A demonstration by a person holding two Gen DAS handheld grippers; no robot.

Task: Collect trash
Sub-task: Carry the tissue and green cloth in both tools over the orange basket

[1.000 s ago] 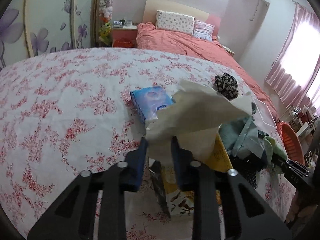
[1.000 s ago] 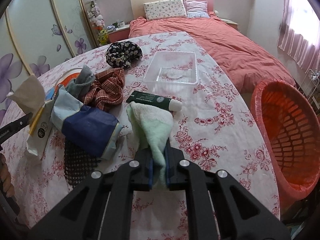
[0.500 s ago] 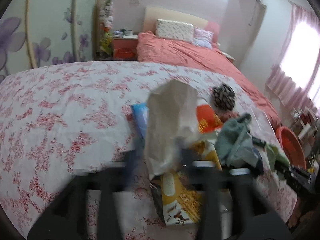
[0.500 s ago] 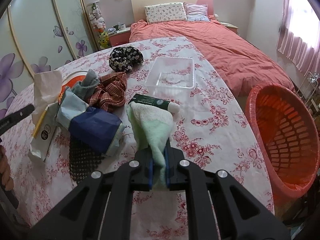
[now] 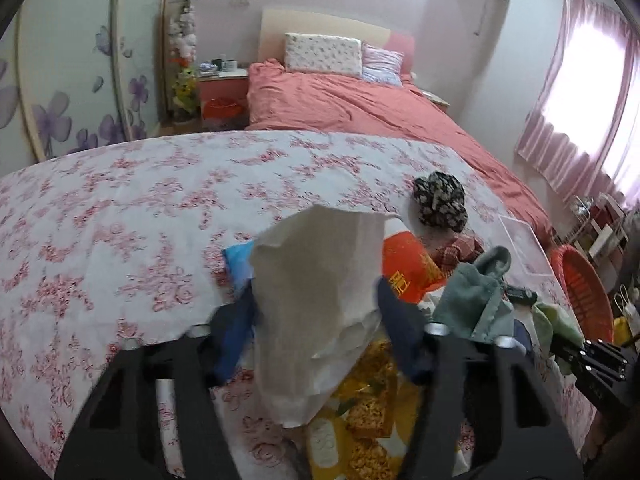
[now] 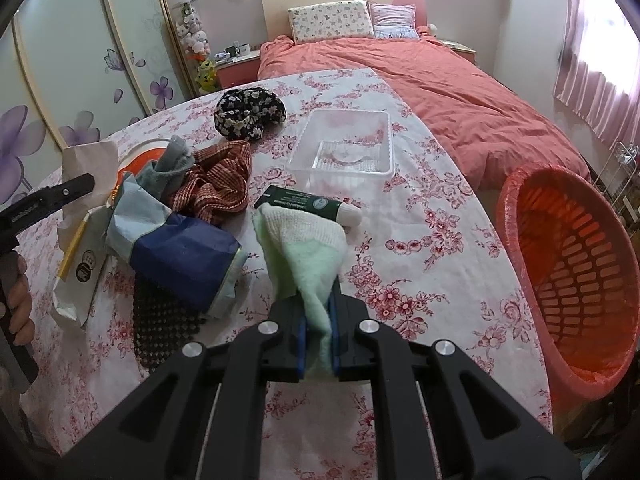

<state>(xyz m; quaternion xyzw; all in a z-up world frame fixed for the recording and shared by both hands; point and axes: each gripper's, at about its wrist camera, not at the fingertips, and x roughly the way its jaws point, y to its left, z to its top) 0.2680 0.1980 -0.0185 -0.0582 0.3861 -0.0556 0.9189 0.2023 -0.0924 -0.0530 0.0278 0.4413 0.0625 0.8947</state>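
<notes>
A crumpled beige paper bag (image 5: pixel 316 280) stands upright between the fingers of my left gripper (image 5: pixel 316 300). The jaws are closing, and its edges just reach both blue pads. The right wrist view shows the same paper bag (image 6: pixel 86 168) behind a left finger (image 6: pixel 60 194). My right gripper (image 6: pixel 318 304) is shut on a pale green cloth (image 6: pixel 304 248) held above the flowered tablecloth (image 6: pixel 420 240). An orange waste basket (image 6: pixel 572 272) stands off the table's right edge.
The table holds a clear plastic container (image 6: pixel 344 148), a dark green tube (image 6: pixel 304 204), a dark floral cloth (image 6: pixel 248 114), a red checked cloth (image 6: pixel 216 184), a blue bag (image 6: pixel 184 256) and a yellow snack bag (image 5: pixel 360 412). Behind the table is a bed (image 6: pixel 440 76).
My left gripper let go its tight pinch on the paper bag, widened and shifted. The bag now stands taller between the jaws. My right gripper stays still with the green cloth.
</notes>
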